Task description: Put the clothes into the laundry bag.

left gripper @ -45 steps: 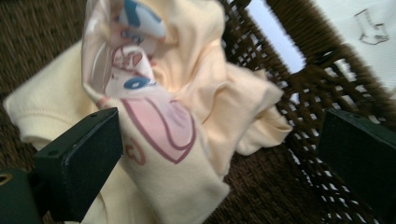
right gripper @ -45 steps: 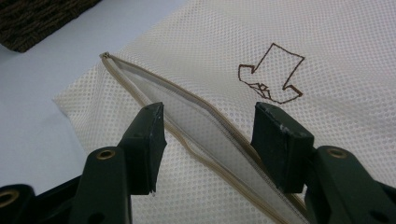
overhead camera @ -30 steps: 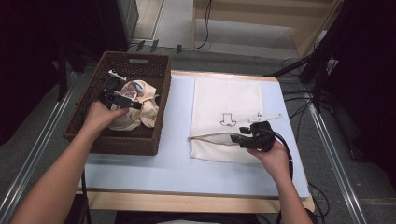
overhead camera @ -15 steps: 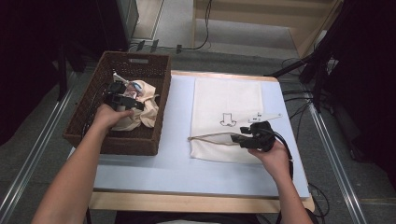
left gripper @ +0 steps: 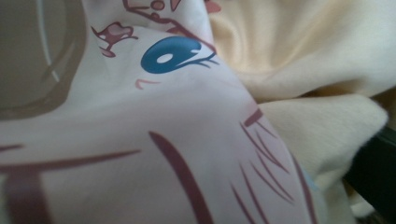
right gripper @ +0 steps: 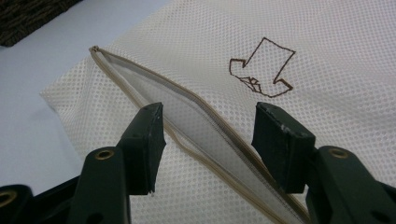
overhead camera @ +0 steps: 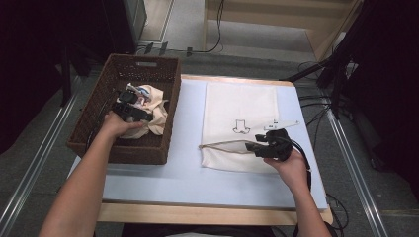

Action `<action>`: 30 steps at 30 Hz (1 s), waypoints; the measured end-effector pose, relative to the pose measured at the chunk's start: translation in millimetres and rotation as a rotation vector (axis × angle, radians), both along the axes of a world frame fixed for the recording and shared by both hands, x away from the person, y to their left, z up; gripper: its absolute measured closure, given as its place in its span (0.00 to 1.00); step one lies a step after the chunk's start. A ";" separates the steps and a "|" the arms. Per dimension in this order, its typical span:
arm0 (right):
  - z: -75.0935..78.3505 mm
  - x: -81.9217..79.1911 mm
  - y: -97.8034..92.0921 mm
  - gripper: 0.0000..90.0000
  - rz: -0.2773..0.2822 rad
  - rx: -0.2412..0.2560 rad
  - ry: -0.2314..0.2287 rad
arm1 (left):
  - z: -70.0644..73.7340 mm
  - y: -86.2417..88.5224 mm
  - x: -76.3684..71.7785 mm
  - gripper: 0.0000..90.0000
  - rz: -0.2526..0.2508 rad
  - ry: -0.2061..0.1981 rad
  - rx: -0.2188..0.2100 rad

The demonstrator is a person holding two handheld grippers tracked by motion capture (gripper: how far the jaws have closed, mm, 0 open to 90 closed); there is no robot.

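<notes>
A cream cloth (overhead camera: 153,111) printed with a cartoon face lies bunched in the brown wicker basket (overhead camera: 143,69) at the table's left. My left gripper (overhead camera: 129,111) is pressed down into this cloth (left gripper: 187,116), and the fabric hides its jaws. A white mesh laundry bag (overhead camera: 242,106) lies flat on the right, its zipper mouth (right gripper: 187,121) gaping on the near side. My right gripper (right gripper: 210,135) is open. One jaw is on each side of the bag's zipper edge, low over the mesh (overhead camera: 257,145).
The basket takes the left third of the pale blue table top (overhead camera: 188,177). A brown arrow mark (right gripper: 264,67) is stitched on the bag. Cables and dark stands (overhead camera: 336,74) lie on the floor beyond the table's right edge.
The left hand has shifted slightly over the cloth in the basket and pushed the gripper deeper in. The right gripper has stayed at the bag's mouth.
</notes>
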State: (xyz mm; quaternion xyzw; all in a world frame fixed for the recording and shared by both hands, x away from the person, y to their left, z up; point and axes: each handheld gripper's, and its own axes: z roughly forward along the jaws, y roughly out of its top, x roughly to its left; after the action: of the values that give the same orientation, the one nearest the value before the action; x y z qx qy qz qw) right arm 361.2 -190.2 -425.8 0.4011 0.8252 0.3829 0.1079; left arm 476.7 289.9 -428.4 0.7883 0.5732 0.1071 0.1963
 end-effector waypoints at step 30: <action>-0.7 0.7 -0.2 0.50 -0.004 -0.011 -0.013 | -8.2 2.0 2.7 0.08 0.051 -0.008 0.011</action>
State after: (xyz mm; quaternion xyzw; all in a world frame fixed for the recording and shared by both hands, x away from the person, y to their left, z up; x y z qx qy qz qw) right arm 361.9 -190.4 -426.5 0.3999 0.8256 0.3808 0.1163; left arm 479.4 291.9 -436.7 0.7740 0.5917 0.1186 0.1916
